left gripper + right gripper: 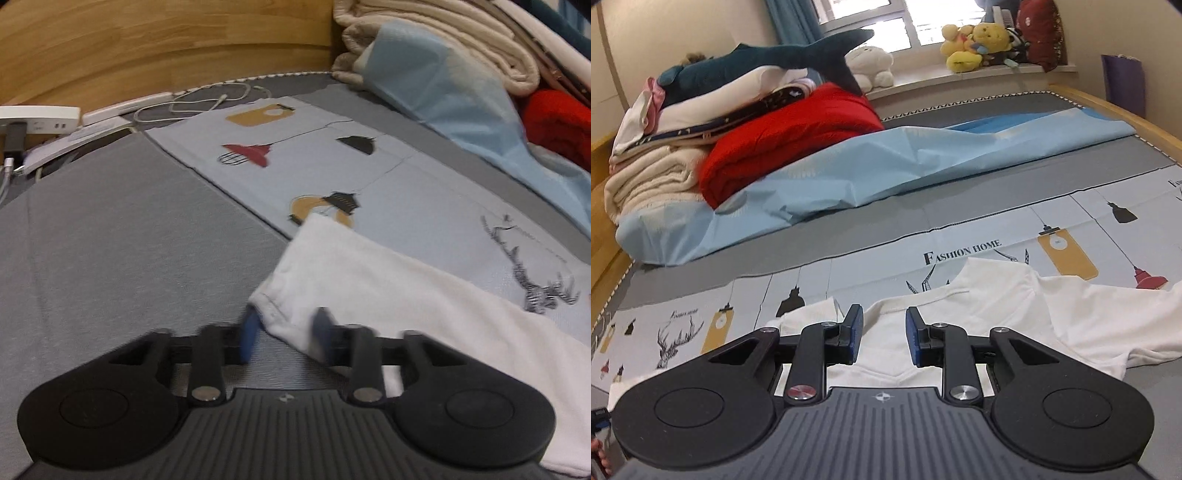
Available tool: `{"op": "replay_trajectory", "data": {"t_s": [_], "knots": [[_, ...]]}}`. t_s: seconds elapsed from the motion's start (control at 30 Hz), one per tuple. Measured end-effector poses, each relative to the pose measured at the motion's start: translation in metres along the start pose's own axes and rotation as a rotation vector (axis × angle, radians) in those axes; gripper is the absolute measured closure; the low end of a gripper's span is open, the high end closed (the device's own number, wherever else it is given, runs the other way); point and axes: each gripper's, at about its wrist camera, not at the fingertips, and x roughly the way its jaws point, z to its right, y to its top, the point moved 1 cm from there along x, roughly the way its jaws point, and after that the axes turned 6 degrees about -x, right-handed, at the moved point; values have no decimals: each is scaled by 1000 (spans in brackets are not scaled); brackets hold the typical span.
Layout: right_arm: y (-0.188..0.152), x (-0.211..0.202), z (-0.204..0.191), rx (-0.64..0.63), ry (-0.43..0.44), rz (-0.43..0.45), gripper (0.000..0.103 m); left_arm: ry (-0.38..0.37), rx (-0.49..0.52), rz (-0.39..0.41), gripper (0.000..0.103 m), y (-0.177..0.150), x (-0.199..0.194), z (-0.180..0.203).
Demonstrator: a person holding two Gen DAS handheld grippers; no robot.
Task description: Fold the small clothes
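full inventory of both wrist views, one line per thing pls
white T-shirt: 1, white, spread on the printed cloth, under both grippers
printed cloth: 1, pale grey with lamp and deer prints, flat on the mattress
mattress: 1, grey
blue sheet: 1, light blue, crumpled beyond the cloth
red blanket: 1, red, folded, beside the bedding stack
cream blanket: 1, cream, folded in the stack
shark plush: 1, dark teal, on top of the stack
yellow plush toys: a few, on the windowsill
white plush: 1, windowsill
cable: 1, white, coiled near the headboard
power strip: 1, white
left gripper: T-shirt's edge between its blue pads
right gripper: open over the collar
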Motion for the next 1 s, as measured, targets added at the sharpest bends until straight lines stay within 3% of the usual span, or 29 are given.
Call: {"op": "replay_trajectory", "data": {"t_s": [0.07,0.17,0.3,0.4,0.57,0.67,0.77,0.87,0.97,1.0], "knots": [[-1,0,0,-13,-2,-8,76,3,25,17,97,0,-1,12],[-1,-3,5,-15,-12,-17,76,-43,83,71,98,1,-25,42],[-1,-6,12,10,33,-50,76,-201,185,167,98,10,-89,106],[-3,-8,17,44,62,-76,76,-329,238,167,98,7,-146,159],[-3,-8,26,131,104,-104,83,-536,367,99,98,-31,-244,249],[-4,-10,29,188,140,-105,85,-666,358,8,98,-68,-280,291],[-8,-13,38,225,133,-111,85,-763,385,-68,98,-122,-290,336],[-12,-15,52,244,123,-121,85,-788,430,-166,98,-168,-287,382],[-18,-10,67,247,108,-149,83,-830,523,-352,96,-210,-278,419],[-20,-7,72,248,101,-160,82,-831,535,-370,94,-215,-276,422]]}}
